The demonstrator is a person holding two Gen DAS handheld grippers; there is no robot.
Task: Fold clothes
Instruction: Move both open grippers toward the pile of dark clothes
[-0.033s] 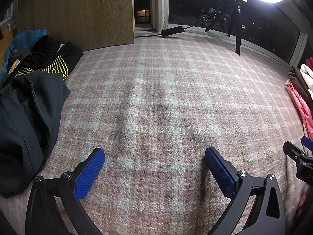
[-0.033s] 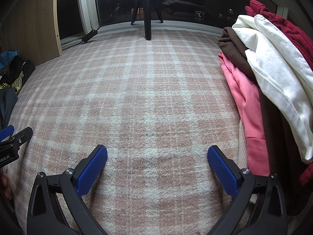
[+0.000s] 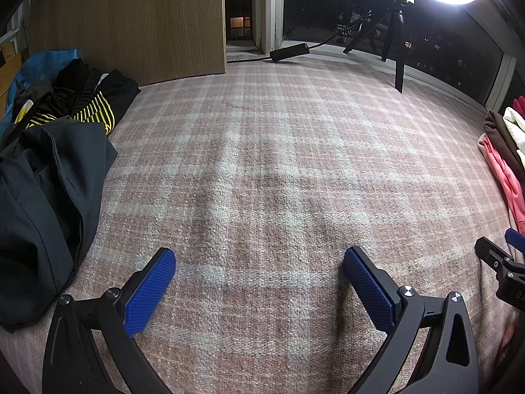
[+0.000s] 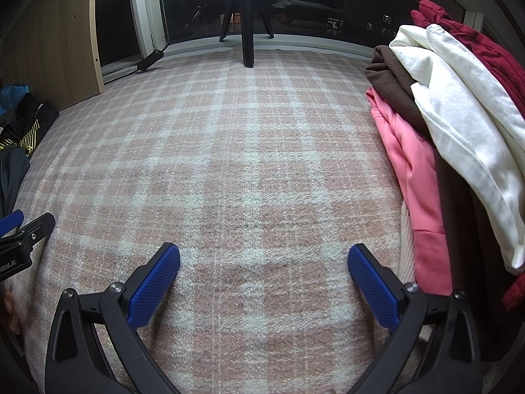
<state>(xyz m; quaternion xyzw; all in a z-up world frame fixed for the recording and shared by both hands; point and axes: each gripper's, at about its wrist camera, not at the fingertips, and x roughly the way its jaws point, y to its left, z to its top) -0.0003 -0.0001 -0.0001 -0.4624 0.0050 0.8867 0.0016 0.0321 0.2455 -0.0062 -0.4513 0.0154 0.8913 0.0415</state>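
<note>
- The left gripper (image 3: 259,262) hangs over the pink checked blanket (image 3: 279,164) at the lower middle of its frame, its jaws spread wide with nothing between them.
- The right gripper (image 4: 264,259) is also released and empty, low in its own frame.
- Dark clothes (image 3: 42,180) lie heaped at the left edge of the left view, with a black and yellow striped garment (image 3: 95,115) above them.
- A pink garment (image 4: 413,177), a brown one (image 4: 393,88), a white one (image 4: 466,124) and a dark red one (image 4: 475,42) are piled at the right edge of the right view.
- A tripod (image 4: 246,16) stands at the top middle, before the dark window.
</note>
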